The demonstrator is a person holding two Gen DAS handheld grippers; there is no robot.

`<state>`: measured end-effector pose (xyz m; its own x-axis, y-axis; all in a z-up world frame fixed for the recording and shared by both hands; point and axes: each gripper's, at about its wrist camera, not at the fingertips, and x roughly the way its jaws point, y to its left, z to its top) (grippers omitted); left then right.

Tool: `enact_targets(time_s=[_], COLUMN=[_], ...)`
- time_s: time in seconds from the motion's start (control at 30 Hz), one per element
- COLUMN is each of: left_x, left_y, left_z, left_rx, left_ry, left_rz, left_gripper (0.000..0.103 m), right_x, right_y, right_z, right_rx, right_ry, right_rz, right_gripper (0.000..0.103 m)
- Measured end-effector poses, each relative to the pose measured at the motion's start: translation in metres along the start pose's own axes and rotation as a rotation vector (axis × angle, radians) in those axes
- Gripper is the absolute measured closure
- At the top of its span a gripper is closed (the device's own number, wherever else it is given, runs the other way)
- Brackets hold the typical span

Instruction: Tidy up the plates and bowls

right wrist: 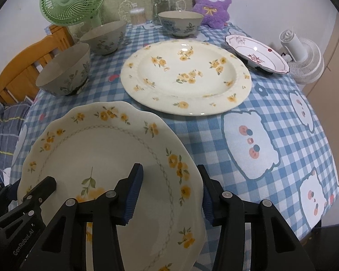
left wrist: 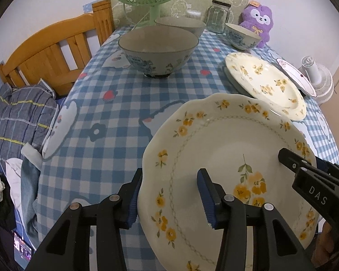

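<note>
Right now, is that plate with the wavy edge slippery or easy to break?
Probably both. The wavy-edged plate looks glazed and shiny, so it may slip in the left claw and right claw, which straddle only its rim. It looks like stiff ceramic, so it won't bend, but a drop could chip it.

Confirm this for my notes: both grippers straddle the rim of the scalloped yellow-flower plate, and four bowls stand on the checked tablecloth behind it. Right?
Not quite: there are three bowls, not four. The right wrist view shows the near bowl, the middle bowl and the far bowl. The rest stands: the left gripper and right gripper straddle the scalloped plate on the checked tablecloth.
</note>
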<state>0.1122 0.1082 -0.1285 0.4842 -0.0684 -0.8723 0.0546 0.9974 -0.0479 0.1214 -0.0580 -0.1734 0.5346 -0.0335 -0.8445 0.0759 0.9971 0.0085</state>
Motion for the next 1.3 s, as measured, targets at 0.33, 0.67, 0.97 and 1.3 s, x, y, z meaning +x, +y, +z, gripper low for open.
enact_targets(time_s=[0.33,0.67,0.97,1.3], left_x=[-0.017,-0.025,-0.029,-0.028], left_y=[0.001,-0.022,-0.053,-0.101], left_z=[0.012,0.017,0.02,0.024], left_rx=[0.027,0.05,0.035,-0.004], left_ry=[-0.045,-0.087,-0.109,-0.113], left_rz=[-0.014,-0.027,-0.023,-0.01], left_gripper=[0.056,0.056,0.056,0.056], right_x=[-0.024,-0.037,-0.043,-0.047], right_y=[-0.002,-0.028,-0.061,-0.111], right_z=[0.004,0.008,0.016,0.031], right_rx=[0.017,0.028,0.006,-0.021], right_ry=[-0.049,-0.085,-0.092,-0.104], right_rz=[-0.016,-0.024,-0.017,-0.009], right_gripper=[0.053,0.053,0.053,0.053])
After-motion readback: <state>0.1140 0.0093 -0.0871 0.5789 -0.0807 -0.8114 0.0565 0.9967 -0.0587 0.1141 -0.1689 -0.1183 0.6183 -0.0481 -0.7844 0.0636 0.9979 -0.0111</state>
